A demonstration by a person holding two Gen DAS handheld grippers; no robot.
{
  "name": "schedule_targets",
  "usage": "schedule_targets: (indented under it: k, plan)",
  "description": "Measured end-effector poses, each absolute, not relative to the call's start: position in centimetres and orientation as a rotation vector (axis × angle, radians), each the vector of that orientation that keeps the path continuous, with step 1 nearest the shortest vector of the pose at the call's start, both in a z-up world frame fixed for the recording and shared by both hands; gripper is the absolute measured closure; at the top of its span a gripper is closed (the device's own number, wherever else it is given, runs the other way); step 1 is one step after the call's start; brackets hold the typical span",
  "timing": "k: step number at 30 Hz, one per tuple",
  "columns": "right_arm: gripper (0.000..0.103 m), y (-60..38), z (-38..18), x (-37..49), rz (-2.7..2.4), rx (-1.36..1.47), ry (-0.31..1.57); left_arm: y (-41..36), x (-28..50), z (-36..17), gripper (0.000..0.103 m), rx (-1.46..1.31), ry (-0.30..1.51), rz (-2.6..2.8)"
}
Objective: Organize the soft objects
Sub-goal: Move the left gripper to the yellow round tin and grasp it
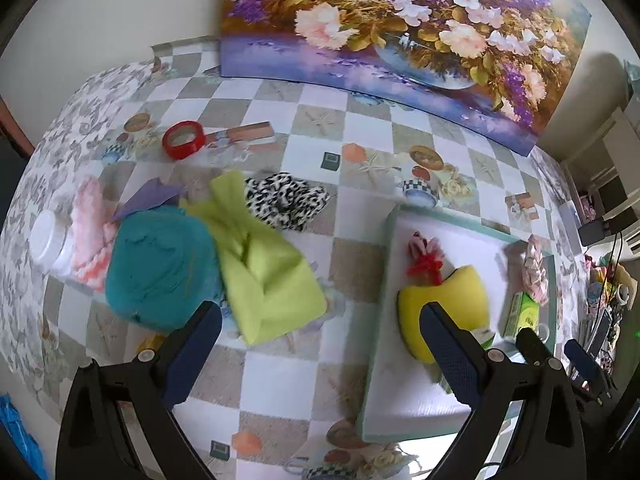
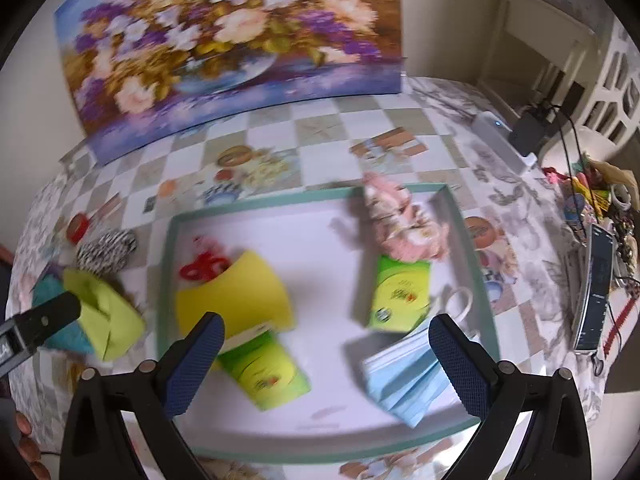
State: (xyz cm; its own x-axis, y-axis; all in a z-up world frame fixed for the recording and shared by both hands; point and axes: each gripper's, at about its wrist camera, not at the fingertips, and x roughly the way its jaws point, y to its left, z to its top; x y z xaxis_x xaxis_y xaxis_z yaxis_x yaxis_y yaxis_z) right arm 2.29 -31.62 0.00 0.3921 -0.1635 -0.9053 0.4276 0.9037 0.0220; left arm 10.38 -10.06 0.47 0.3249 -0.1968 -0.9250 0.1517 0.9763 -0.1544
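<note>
Left hand-held gripper (image 1: 320,344) hangs open and empty over the bench (image 1: 288,376); the right hand-held gripper (image 2: 326,354) too, above the tray (image 2: 320,454). Its finger hides part of the yellow sponge (image 2: 236,300); the green cloth (image 1: 264,276) lies outside at ten o'clock, blurred.

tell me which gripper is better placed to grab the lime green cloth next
Left. The left gripper is open, with the lime green cloth just ahead of its fingers. The right gripper is over the tray, with the cloth off to its left.
</note>
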Motion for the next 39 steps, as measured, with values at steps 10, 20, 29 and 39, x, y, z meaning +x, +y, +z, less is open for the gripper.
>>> schedule_targets:
  k: [10, 20, 29, 39]
  plan:
    - [0.0, -27.0, 0.9, 2.0, -0.279, 0.2, 1.095, -7.1, 8.3, 1.4, 0.004, -0.067, 1.174, -0.175]
    - [0.0, -23.5, 0.2, 3.3, -0.177, 0.189, 1.125, -2.5, 7.7, 1.1, 0.004, -0.137, 1.17, -0.1]
    - [0.0, -19.1, -1.5, 4.4, -0.068, 0.176, 1.174, 3.0, 7.9, -1.0, 0.004, -0.218, 1.211, 0.023]
    - [0.0, -16.4, -4.2, 5.4, 0.0, 0.184, 1.243, 4.2, 8.8, -6.3, 0.004, -0.204, 1.373, 0.088]
